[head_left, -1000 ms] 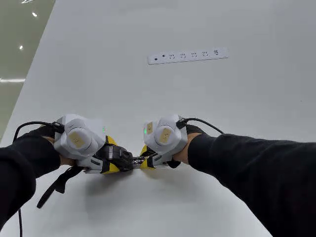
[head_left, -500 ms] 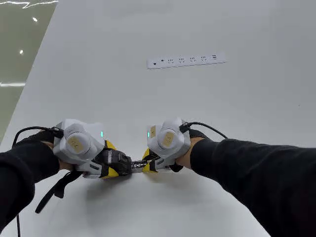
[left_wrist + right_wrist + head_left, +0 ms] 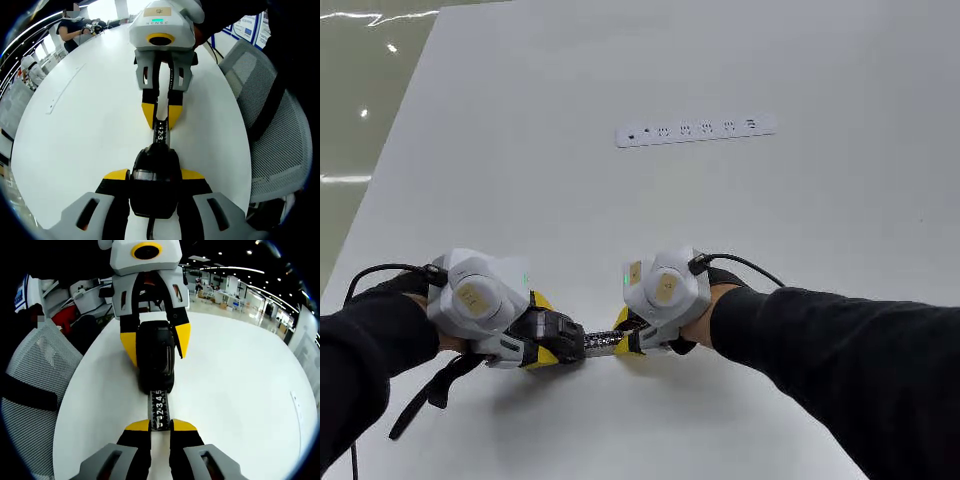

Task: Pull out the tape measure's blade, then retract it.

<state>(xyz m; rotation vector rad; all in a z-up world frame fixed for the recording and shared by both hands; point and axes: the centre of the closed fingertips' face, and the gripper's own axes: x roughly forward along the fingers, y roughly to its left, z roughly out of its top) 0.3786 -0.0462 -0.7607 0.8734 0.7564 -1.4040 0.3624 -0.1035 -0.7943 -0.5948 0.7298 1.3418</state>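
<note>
Head view: both grippers are low over the white table [image 3: 520,160], near the person and facing each other tip to tip.

Left gripper [image 3: 545,328]: jaws clamped on the black case [image 3: 560,336], one yellow tip on each side of it. Cannot tell whether the case rests on the table or sits just above it.

Right gripper [image 3: 623,335]: jaws pinched shut on the free end of the blade [image 3: 603,342].

A short length of blade is out. It spans the gap between the case mouth and the right jaws, straight and roughly level.

Left gripper view: the case sits between that gripper's own jaws. The blade runs away toward the right gripper, with digits 1, 2 and 3 legible.

Right gripper view: digits 2 to 5 read between its own yellow tips and the case. The left gripper is behind, straddling the case.

A black strap [image 3: 438,375] trails on the table below the left gripper. The power strip [image 3: 695,129] lies farther up the table, well apart from the grippers. A mesh chair [image 3: 272,125] stands beside the table.
</note>
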